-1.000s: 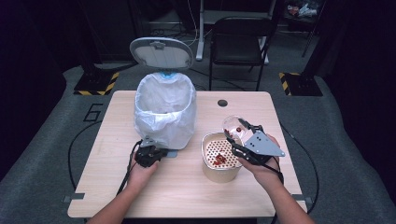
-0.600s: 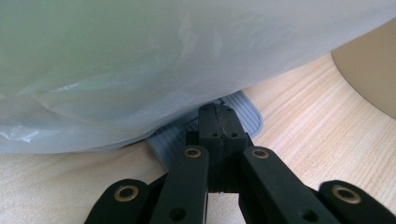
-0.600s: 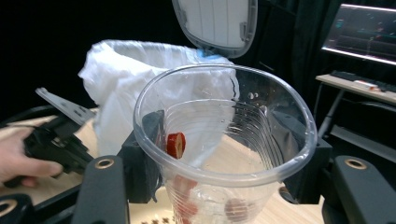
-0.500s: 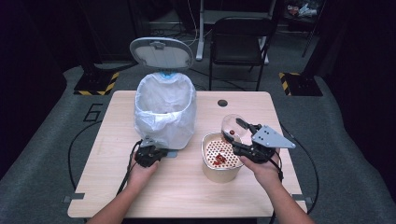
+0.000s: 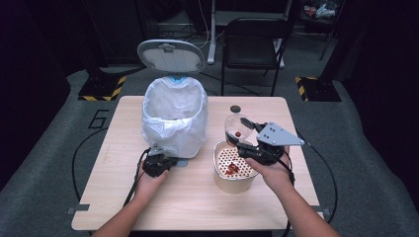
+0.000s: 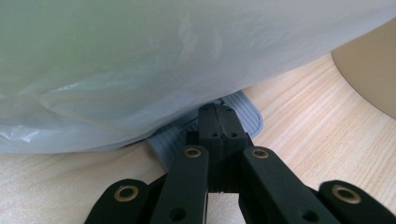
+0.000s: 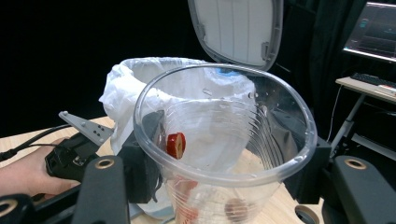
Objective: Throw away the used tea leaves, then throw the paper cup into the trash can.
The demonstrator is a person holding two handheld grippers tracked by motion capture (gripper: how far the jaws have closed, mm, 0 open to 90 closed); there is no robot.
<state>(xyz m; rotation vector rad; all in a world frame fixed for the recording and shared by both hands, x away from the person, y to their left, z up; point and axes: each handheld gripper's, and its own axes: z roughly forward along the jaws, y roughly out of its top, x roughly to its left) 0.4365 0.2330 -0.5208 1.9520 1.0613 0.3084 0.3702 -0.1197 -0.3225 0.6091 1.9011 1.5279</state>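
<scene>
On the left, the left gripper (image 5: pixel 159 165) has its jaws squeezed together and rests on the gray foot pedal (image 6: pixel 243 114) at the bottom of the white trash can (image 5: pixel 174 118), and the can's lid (image 5: pixel 170 56) stands up open. In the middle of the table (image 5: pixel 113 197) sits a tan bowl (image 5: pixel 232 170) with a holey white top and red bits on it. On the right, the right gripper (image 5: pixel 242 140) is clamped on a clear plastic cup (image 7: pixel 224 140), held tipped above the bowl near the can, with a red slice (image 7: pixel 176 145) stuck to its inside wall.
</scene>
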